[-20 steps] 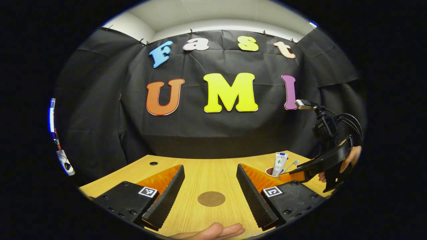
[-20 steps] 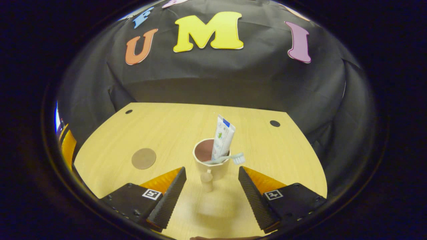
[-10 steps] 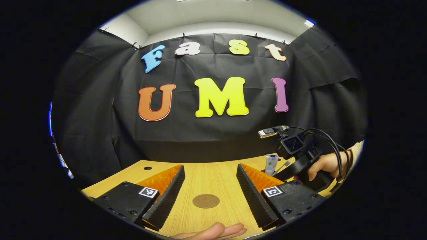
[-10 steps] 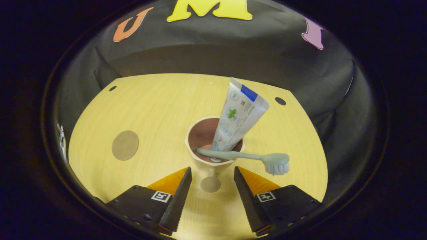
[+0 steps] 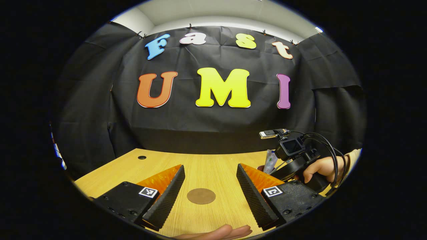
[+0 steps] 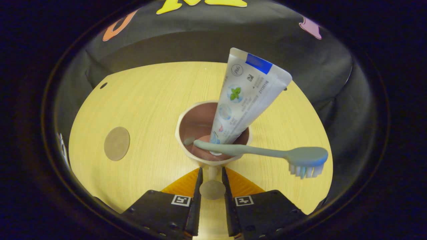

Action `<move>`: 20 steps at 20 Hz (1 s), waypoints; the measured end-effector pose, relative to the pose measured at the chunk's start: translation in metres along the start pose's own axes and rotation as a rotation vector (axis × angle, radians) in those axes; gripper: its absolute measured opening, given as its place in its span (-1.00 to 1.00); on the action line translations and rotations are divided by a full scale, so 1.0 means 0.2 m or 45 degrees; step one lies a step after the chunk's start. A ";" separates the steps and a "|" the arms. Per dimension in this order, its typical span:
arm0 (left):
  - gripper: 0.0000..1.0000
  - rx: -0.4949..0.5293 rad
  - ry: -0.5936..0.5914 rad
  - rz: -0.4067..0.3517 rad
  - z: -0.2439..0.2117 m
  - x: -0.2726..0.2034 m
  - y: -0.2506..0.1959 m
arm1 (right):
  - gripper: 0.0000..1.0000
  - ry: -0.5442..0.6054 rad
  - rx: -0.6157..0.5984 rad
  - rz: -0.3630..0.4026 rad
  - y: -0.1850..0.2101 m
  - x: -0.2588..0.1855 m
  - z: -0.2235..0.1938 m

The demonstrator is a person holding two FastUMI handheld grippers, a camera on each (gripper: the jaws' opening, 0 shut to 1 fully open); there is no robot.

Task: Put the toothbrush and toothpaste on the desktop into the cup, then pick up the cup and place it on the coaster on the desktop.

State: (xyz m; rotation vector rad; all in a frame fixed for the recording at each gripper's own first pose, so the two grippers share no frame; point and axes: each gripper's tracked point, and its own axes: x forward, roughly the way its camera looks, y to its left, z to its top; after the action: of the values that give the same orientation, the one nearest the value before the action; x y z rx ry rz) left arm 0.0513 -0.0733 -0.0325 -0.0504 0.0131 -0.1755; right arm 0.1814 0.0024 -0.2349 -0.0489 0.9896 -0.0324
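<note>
A: Which step is this?
B: Lifting. The toothbrush (image 6: 263,154) and toothpaste (image 6: 245,100) stand in the cup (image 6: 213,133); the right claw (image 6: 210,186) looks clamped on its handle.
A: Next?
B: Carry it upright to the coaster (image 6: 116,143) on the desk (image 6: 150,100). The left claw (image 5: 210,190) stands apart.

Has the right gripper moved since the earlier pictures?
Yes. The right gripper came forward to the cup, which looks larger against the desk; its jaws narrowed around the handle.
</note>
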 end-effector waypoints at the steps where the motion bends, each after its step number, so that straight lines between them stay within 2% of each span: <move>1: 0.97 0.000 -0.002 0.004 0.00 0.00 0.01 | -0.45 0.000 0.006 0.003 0.00 0.01 0.00; 7: 0.97 0.014 -0.024 0.004 0.02 -0.01 0.02 | -0.71 -0.018 -0.019 -0.013 -0.04 -0.02 0.00; 12: 0.96 0.026 -0.040 0.014 0.04 -0.01 0.04 | -0.71 -0.043 0.000 -0.004 -0.04 -0.08 0.00; 15: 0.96 0.007 -0.037 0.008 0.04 -0.01 0.04 | -0.71 -0.129 -0.029 0.013 0.00 -0.18 0.06; 16: 0.96 0.001 -0.037 0.009 0.04 -0.02 0.05 | -0.78 -0.156 -0.042 0.022 0.02 -0.22 0.07; 18: 0.96 -0.001 -0.042 0.015 0.05 -0.02 0.06 | -0.84 -0.141 -0.085 0.012 0.05 -0.23 0.05; 20: 0.97 0.006 -0.043 0.014 0.05 -0.02 0.06 | -0.78 -0.143 -0.104 0.004 0.05 -0.22 0.05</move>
State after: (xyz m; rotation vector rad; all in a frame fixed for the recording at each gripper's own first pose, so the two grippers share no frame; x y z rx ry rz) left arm 0.0498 -0.0606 -0.0236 -0.0487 -0.0210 -0.1633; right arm 0.1654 0.0142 -0.1944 -0.1229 0.8787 0.0134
